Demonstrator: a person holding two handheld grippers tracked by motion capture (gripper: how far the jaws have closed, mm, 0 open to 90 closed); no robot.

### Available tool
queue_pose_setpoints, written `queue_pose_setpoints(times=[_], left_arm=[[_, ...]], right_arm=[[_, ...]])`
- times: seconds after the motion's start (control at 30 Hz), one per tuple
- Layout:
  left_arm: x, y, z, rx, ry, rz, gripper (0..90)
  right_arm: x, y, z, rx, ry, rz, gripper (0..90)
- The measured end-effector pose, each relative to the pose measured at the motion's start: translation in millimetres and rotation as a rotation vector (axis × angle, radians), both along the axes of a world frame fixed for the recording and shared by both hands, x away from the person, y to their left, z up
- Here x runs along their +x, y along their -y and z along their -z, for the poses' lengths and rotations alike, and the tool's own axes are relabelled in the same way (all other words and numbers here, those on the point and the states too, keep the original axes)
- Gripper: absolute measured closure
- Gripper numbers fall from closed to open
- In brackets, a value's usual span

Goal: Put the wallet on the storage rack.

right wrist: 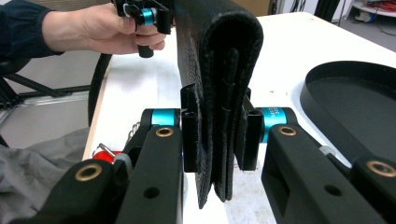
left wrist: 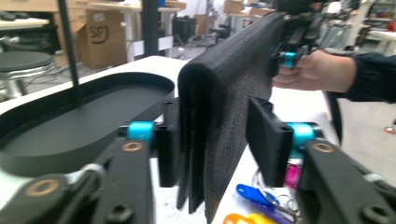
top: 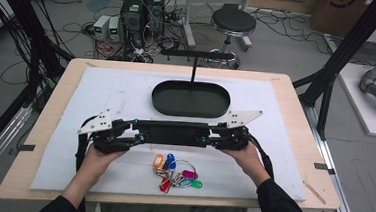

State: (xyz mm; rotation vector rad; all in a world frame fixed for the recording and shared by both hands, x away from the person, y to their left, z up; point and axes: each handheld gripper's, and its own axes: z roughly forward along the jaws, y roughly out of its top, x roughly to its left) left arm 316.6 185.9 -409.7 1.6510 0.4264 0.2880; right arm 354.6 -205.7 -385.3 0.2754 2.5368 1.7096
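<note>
A long black folded wallet point(top: 171, 133) hangs level above the white mat, spanning my two grippers. My left gripper point(top: 141, 133) stands open around its left end: in the left gripper view the wallet point(left wrist: 224, 93) rests against one pad while the other pad point(left wrist: 266, 140) stands clear of it. My right gripper point(top: 205, 136) is shut on the right end; in the right gripper view both pads press the wallet point(right wrist: 219, 70). A bunch of keys with coloured tags point(top: 176, 174) lies on the mat below the wallet.
An oval black tray point(top: 189, 111) sits on the mat point(top: 101, 95) behind the wallet, with a thin black T-shaped stand point(top: 195, 54) at its far rim. A stool point(top: 233, 22) and cabling stand on the floor beyond the table.
</note>
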Motion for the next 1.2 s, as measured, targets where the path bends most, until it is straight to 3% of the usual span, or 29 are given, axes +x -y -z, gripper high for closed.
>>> queue_pose_setpoints(times=[0.13,0.3,0.4,0.43,0.47,0.53,0.6,0.73,0.83,0.93,1.2], left_arm=[[0.7,-1.3,0.3,0.009,-0.014,-0.036,44.5],[-0.1,-8.1,0.4,0.006,-0.015,-0.08,39.3],[-0.8,-12.0,1.4,0.009,-0.024,-0.098,37.7],[-1.2,-12.9,2.1,0.007,-0.027,-0.1,37.7],[-2.0,-14.5,2.9,0.012,-0.031,-0.106,37.5],[-3.0,-15.2,3.3,0.015,-0.033,-0.113,37.0],[-4.7,-16.5,3.7,0.018,-0.033,-0.113,36.1],[-9.1,-19.6,3.5,0.032,-0.023,-0.133,34.6],[-10.9,-20.7,3.2,0.042,-0.019,-0.143,32.4],[-15.3,-21.9,2.8,0.081,0.004,-0.163,31.2],[-20.1,-22.3,3.7,0.123,0.023,-0.179,29.6]], right_arm=[[0.5,1.1,-1.1,0.005,0.016,0.022,77.5],[3.3,7.9,-3.5,0.016,0.028,0.075,77.8],[9.1,17.3,-5.4,0.048,0.031,0.153,77.9],[9.1,17.3,-5.4,0.048,0.031,0.153,77.9],[12.6,21.6,-6.0,0.061,0.038,0.204,77.9],[14.1,22.8,-6.2,0.065,0.038,0.221,77.9],[20.7,27.4,-6.6,0.074,0.04,0.295,77.9],[28.9,30.7,-7.3,0.081,0.046,0.361,77.9],[34.7,31.0,-7.8,0.087,0.054,0.393,77.9],[41.6,30.7,-7.5,0.093,0.05,0.423,77.9],[55.8,24.6,-8.4,0.089,0.059,0.451,77.9]])
